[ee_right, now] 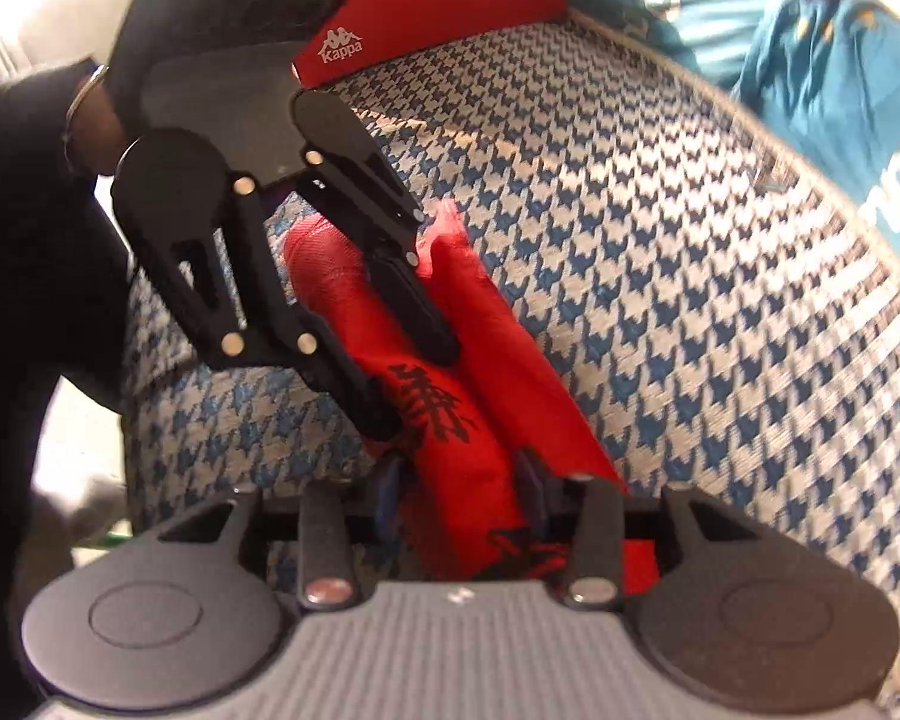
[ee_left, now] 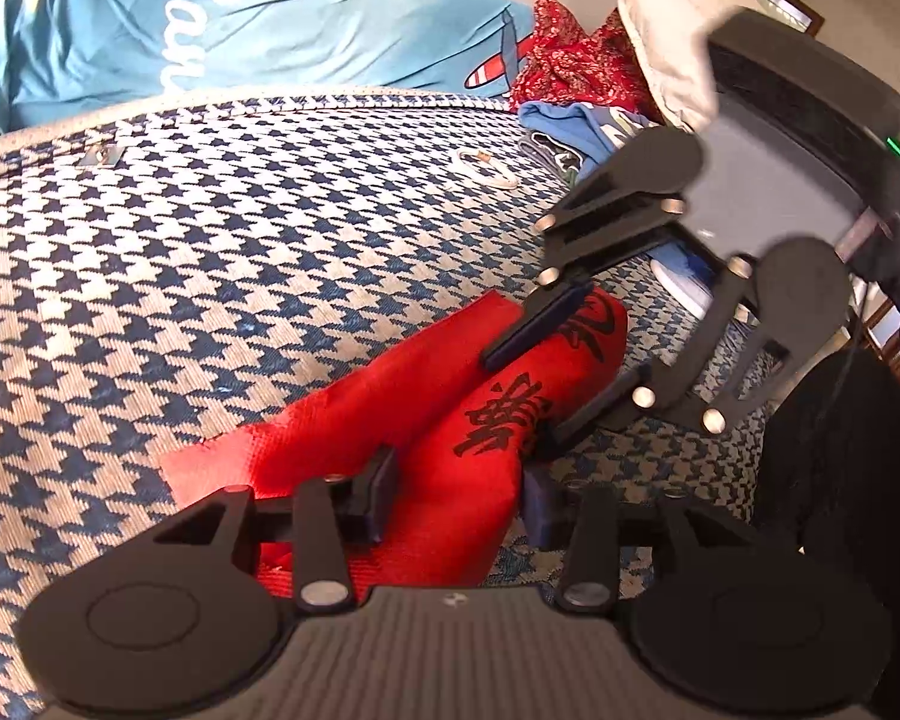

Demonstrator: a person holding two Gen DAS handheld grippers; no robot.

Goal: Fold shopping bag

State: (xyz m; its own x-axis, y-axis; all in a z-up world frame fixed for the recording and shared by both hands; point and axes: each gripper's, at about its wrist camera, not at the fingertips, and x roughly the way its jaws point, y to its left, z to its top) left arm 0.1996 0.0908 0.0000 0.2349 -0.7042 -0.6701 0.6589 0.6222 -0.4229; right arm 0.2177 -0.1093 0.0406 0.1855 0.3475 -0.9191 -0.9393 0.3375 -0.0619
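Observation:
A red shopping bag (ee_left: 444, 372) with black characters lies bunched into a long narrow roll on a blue-and-white houndstooth surface (ee_left: 210, 270). My left gripper (ee_left: 459, 504) clamps one end of the roll, and its pads press the fabric from both sides. From the opposite end, my right gripper (ee_left: 519, 402) reaches in and straddles the printed part. In the right wrist view the bag (ee_right: 510, 372) fills the gap of the right gripper (ee_right: 462, 486), while the left gripper (ee_right: 414, 387) holds the far end. Both grippers face each other along the roll.
A teal printed shirt (ee_left: 210, 18) lies beyond the far edge, with red floral cloth (ee_left: 576, 60), a pale pillow (ee_left: 660, 30) and folded blue clothes (ee_left: 570, 120) beside it. A red Kappa box (ee_right: 438, 6) stands at the back. A person's dark sleeve (ee_right: 18, 210) is at left.

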